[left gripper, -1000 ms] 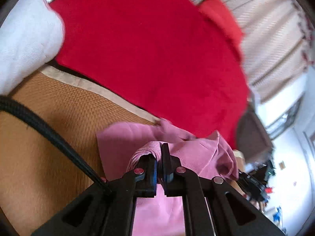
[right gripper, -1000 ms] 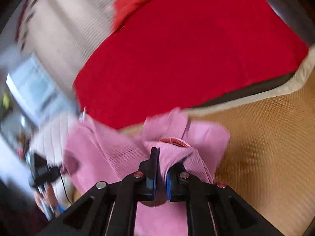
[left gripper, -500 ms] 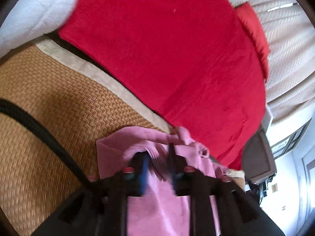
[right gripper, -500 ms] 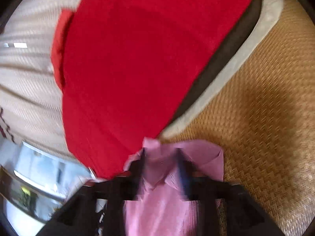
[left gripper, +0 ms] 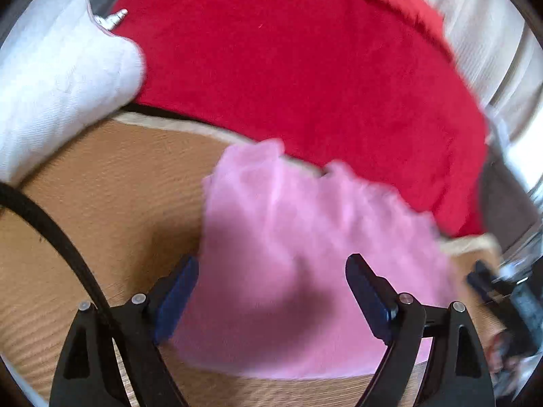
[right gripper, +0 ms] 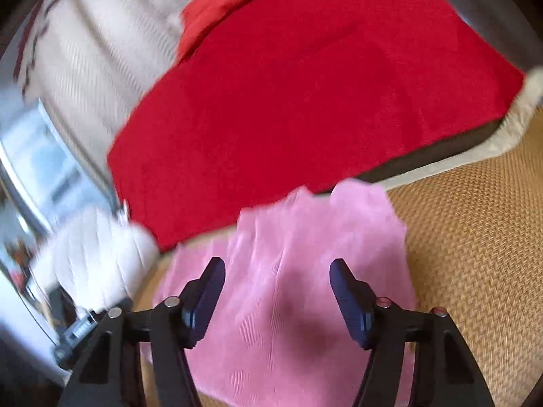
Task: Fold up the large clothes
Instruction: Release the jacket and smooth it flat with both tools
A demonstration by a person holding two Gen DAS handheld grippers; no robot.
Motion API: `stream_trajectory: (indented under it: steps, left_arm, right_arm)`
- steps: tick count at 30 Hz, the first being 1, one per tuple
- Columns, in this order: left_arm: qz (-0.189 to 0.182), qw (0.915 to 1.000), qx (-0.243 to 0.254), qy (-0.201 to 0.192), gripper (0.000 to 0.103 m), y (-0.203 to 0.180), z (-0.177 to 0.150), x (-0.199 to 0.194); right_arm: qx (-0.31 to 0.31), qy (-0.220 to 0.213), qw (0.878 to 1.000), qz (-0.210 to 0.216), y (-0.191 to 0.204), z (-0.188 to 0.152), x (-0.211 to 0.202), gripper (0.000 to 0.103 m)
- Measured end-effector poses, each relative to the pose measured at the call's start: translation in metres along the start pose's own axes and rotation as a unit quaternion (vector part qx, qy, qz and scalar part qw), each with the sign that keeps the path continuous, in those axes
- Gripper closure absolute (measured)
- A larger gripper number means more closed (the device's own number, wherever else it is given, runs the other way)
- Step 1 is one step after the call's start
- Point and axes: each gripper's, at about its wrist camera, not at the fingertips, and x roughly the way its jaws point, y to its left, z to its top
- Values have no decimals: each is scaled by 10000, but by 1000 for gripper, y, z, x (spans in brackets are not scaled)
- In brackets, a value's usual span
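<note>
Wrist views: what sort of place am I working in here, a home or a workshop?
Most likely a home, probably a bedroom or living room. A woven straw mat lies under the pink garment, a red blanket and a white pillow lie beyond it, and pale curtains hang behind.

Your left wrist camera is looking down past its gripper (left gripper: 271,276), close over the pink garment (left gripper: 305,254); your right wrist camera is doing likewise (right gripper: 276,279). Both are sharing that garment, woven mat (left gripper: 101,186) and red blanket (right gripper: 305,84).

Pink garment (left gripper: 305,254) newly out of both hand-held grippers
</note>
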Motion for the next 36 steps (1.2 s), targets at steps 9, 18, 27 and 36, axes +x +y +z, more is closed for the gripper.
stream_trajectory:
  steps: [9, 18, 27, 36]
  left_arm:
    - [510, 9964, 277, 623, 15, 19, 4, 28]
    - [528, 9970, 327, 464, 15, 27, 6, 32]
    - [317, 9984, 444, 112, 15, 16, 9, 25]
    - [251, 9949, 924, 309, 15, -29, 1, 47]
  right_arm:
    - [-343, 882, 9934, -650, 12, -21, 55, 37]
    - [-869, 948, 9912, 321, 69, -27, 89, 74]
    - [-491, 718, 9961, 112, 46, -17, 83, 72]
    - [602, 722, 9907, -979, -63, 3, 76, 71]
